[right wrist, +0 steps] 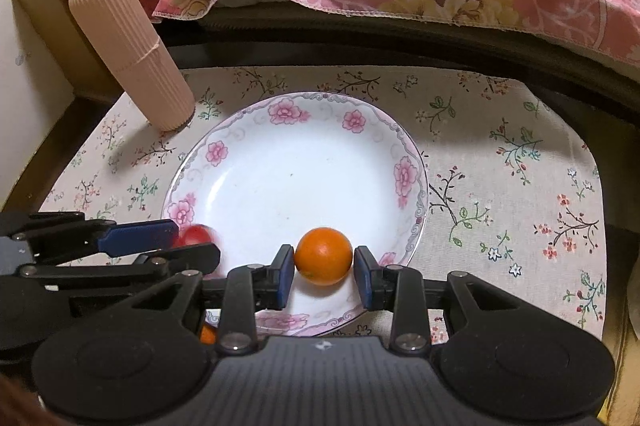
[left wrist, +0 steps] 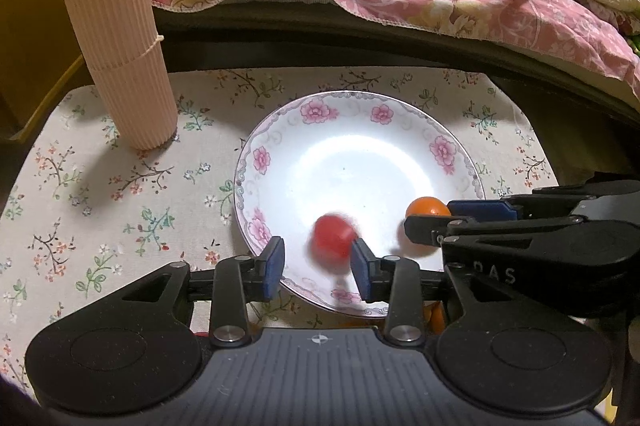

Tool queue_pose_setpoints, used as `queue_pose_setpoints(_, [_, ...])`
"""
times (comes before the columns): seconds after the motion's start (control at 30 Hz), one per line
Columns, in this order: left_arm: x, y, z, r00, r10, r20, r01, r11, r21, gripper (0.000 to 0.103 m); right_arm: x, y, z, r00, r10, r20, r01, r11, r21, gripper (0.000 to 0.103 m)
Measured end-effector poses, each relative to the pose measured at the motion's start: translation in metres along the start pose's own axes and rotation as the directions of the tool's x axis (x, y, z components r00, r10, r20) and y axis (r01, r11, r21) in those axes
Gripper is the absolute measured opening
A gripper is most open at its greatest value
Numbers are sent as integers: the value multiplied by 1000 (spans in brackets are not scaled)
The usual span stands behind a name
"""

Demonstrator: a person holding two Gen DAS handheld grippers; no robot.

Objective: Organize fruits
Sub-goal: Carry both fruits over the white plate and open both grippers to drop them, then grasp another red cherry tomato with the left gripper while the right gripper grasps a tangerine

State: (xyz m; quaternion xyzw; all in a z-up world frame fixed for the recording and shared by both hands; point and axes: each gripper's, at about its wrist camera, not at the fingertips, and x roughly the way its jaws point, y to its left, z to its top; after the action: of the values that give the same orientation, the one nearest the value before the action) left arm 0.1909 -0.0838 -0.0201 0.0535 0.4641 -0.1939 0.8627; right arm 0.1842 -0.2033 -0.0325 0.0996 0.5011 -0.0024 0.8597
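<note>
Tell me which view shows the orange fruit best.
The right wrist view: the orange fruit sits whole and sharp between the right gripper pads, over the plate. The left wrist view shows only its top; the right gripper's fingers cover the rest.

Both grippers pointed steeply downward, side by side. The left gripper (left wrist: 318, 268) stood with jaws apart, gripping nothing; the right gripper (right wrist: 324, 276) clamped an orange fruit (right wrist: 323, 256).

A glossy glazed ceramic plate (right wrist: 404, 181) sits on a matt woven floral cloth (right wrist: 500, 161); beside it, a ribbed matt plastic container (left wrist: 116, 41); smooth-skinned orange fruit (right wrist: 324, 256) shines.
</note>
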Motion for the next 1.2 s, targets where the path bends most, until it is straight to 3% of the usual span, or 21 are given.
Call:
queue_pose_setpoints(0.27, [-7, 3, 1, 1000, 0, 14, 0, 1000, 3, 47, -10, -5, 5, 999, 8, 31, -9, 1000, 26, 34])
queue_pose_setpoints(0.63, [-22, 9, 0, 1000, 2, 24, -2, 1000, -1, 58, -27, -8, 2, 998, -2, 64, 2, 1000, 13, 35])
queue_pose_setpoints(1.2, [-37, 21, -35, 999, -34, -30, 35, 999, 34, 64, -44, -5, -37, 998, 57, -2, -57, 998, -42, 39])
